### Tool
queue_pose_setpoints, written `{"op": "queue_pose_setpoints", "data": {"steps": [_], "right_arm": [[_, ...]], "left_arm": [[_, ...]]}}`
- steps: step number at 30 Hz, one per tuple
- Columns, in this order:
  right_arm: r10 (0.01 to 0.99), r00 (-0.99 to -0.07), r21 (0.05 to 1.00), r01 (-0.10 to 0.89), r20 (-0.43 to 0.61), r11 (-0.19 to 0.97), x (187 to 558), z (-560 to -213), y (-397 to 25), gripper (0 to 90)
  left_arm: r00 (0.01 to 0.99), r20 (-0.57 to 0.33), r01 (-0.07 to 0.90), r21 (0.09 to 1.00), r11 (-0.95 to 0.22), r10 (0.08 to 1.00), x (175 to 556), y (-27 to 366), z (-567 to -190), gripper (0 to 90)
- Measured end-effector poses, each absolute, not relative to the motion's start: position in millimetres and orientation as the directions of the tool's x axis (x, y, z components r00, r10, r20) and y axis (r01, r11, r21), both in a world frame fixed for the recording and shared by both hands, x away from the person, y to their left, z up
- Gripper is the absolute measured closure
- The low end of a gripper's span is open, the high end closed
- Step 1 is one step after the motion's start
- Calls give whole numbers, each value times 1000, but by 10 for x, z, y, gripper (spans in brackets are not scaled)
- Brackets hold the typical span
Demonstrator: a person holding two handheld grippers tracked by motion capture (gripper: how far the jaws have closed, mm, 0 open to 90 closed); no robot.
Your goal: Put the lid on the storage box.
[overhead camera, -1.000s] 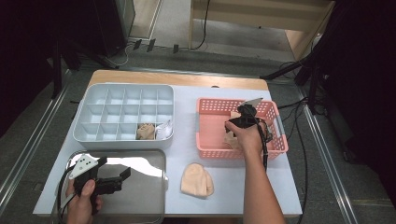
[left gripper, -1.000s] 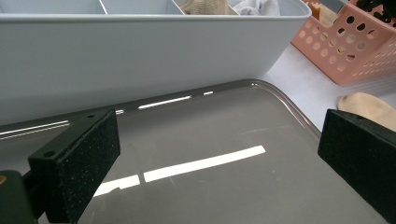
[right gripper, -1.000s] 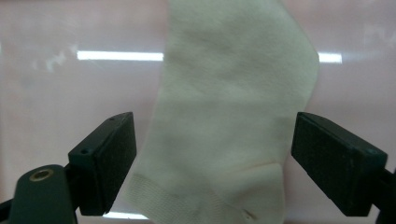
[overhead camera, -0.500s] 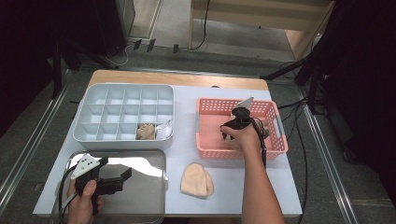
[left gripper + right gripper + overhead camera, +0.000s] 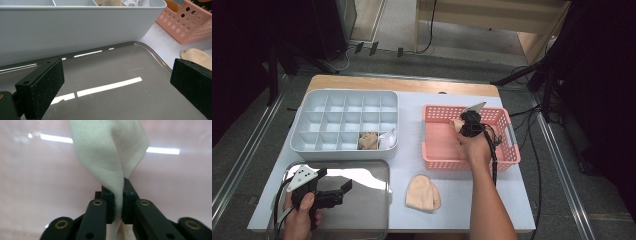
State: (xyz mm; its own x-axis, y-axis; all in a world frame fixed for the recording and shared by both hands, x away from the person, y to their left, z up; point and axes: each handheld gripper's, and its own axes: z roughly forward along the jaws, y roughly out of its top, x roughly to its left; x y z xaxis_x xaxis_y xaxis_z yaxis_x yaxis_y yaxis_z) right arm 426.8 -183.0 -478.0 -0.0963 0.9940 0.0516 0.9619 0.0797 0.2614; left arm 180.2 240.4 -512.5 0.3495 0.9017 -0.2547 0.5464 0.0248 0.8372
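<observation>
While its jaws pinch a pale sock [image 5: 110,162], pink basket [image 5: 439,145] tops table [image 5: 512,200].

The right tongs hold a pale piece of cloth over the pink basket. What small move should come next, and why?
Probably lift the right tongs straight up. Their jaws are shut on the cream soft cloth piece, low inside the pink perforated plastic basket. The cloth must rise above the rim before it can go toward the grey compartment tray, where similar pieces already lie. The left tongs wait open over the shiny metal tray.
</observation>
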Motion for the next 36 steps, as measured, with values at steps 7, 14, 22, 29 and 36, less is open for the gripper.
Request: {"op": "queue_pose_setpoints", "data": {"steps": [7,14,22,29,36], "right_arm": [[985,-154,423,900,80,107,4120,-4659,-1855,870],[971,-216,597,794,104,113,3930,-4550,-1884,869],[957,-264,737,670,120,93,3700,-4489,-1899,869],[950,-291,796,599,114,88,3535,-4482,-1892,868],[937,-326,852,520,128,65,3330,-4491,-1882,866]], "left_arm": [[356,-252,546,838,19,900,1802,2394,-5125,0],[352,-251,546,837,20,902,1803,2392,-5126,0],[354,-248,547,837,15,902,1799,2385,-5125,0],[354,-248,543,839,17,902,1798,2384,-5124,0],[353,-248,543,839,18,902,1795,2369,-5124,0]]}}
